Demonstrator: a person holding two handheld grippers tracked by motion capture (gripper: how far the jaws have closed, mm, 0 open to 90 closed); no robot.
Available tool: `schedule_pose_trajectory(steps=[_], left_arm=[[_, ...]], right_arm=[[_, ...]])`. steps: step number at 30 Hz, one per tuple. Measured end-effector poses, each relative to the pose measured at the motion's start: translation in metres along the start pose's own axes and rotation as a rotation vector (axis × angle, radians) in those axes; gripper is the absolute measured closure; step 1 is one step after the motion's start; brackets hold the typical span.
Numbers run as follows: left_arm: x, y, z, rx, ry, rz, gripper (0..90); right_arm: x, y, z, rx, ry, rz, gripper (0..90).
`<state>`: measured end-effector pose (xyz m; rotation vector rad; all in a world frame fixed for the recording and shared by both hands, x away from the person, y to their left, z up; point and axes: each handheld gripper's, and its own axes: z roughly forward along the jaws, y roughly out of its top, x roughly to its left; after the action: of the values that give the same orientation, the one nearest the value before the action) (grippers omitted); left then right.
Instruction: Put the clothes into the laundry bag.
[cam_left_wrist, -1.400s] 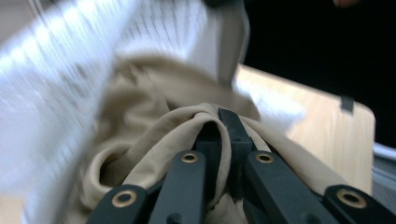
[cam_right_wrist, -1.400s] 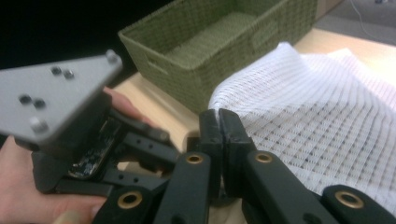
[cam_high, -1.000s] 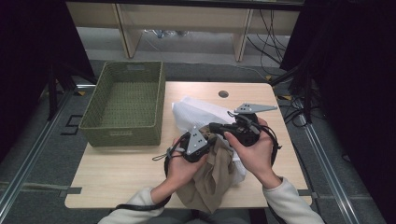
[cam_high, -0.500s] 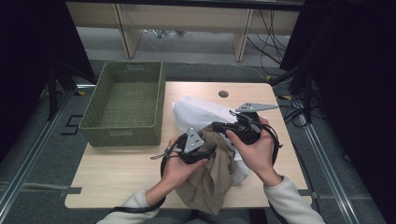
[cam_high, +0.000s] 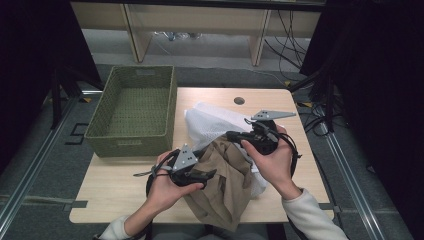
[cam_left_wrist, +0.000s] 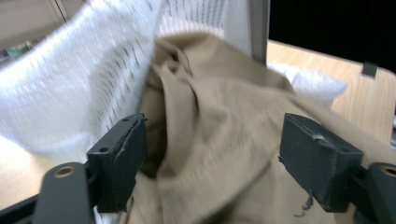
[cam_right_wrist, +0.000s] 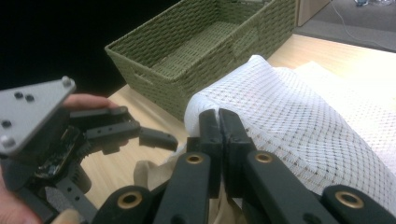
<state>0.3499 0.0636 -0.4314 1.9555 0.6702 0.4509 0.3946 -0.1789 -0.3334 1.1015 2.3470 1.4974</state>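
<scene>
Khaki cloth (cam_high: 225, 185) hangs over the table's near edge, its upper end pinched in the right gripper (cam_high: 235, 136), whose jaws are clenched at the mouth of the white mesh bag (cam_high: 212, 122), apparently to feed the garment in or out. Just beside it, the left gripper (cam_high: 207, 174) has just been opening its 2 jaws; they stand released, cloth between them untouched, likely readying a fresh grip.

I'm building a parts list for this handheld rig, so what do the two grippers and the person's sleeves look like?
Both the left gripper and the right gripper are black, each with two blocky black jaws on slotted arms with brass-coloured pivot pins. Each carries a grey three-cornered plate studded with small screws on top, and a black cable trails from it. The person wears light, off-white sleeves.
</scene>
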Motion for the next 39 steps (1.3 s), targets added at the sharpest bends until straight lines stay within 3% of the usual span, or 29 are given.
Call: schedule_pose_trajectory(steps=[5,6,11,13,18,21,23,26,28,29,30,31,32,35,36,39], left_arm=[[-0.005,-0.011,0.004,0.063,0.001,0.017,18.4],[-0.007,-0.018,0.009,0.134,0.005,0.045,17.3],[-0.014,-0.037,0.027,0.245,0.008,0.082,17.2],[-0.016,-0.041,0.033,0.266,0.004,0.090,24.4],[-0.019,-0.043,0.043,0.291,-0.012,0.086,55.4],[-0.020,-0.040,0.045,0.262,-0.039,0.050,77.1],[-0.021,-0.035,0.047,0.211,-0.097,-0.014,84.4],[-0.025,-0.025,0.046,0.128,-0.130,-0.065,87.0],[-0.026,-0.017,0.044,0.076,-0.150,-0.093,87.3],[-0.026,-0.017,0.044,0.076,-0.150,-0.093,87.4],[-0.023,-0.006,0.044,0.031,-0.144,-0.113,87.5],[-0.023,-0.006,0.044,0.031,-0.144,-0.113,87.5],[-0.019,0.004,0.044,-0.015,-0.132,-0.131,87.6],[-0.013,0.016,0.043,-0.044,-0.110,-0.105,87.7],[-0.008,0.027,0.043,-0.072,-0.085,-0.115,87.7],[0.001,0.041,0.043,-0.113,-0.033,-0.108,87.7]], right_arm=[[-0.001,0.000,-0.001,0.000,-0.015,-0.009,90.0],[-0.001,0.000,0.000,0.002,-0.008,-0.005,90.0],[0.000,0.000,0.000,0.017,0.000,-0.002,90.0],[0.000,0.000,0.000,0.019,-0.016,-0.017,90.0],[0.001,-0.001,0.004,0.027,-0.001,-0.010,90.0],[0.002,-0.001,0.003,0.035,-0.011,-0.011,90.0],[0.003,-0.002,0.005,0.039,0.010,-0.003,90.0],[0.004,-0.002,0.004,0.036,-0.007,-0.020,90.0],[0.007,-0.002,0.006,0.035,0.021,-0.002,90.0],[0.010,-0.002,0.005,0.042,0.019,0.002,90.0],[0.009,-0.001,0.007,0.024,0.030,-0.034,90.0],[0.009,-0.001,0.007,0.024,0.030,-0.034,90.0],[0.014,-0.001,0.005,0.035,0.033,-0.016,90.0],[0.018,0.000,0.003,0.031,0.037,-0.016,90.0],[0.020,0.001,0.002,0.008,0.062,-0.030,90.0],[0.022,0.003,-0.003,-0.024,0.044,-0.047,90.0]])
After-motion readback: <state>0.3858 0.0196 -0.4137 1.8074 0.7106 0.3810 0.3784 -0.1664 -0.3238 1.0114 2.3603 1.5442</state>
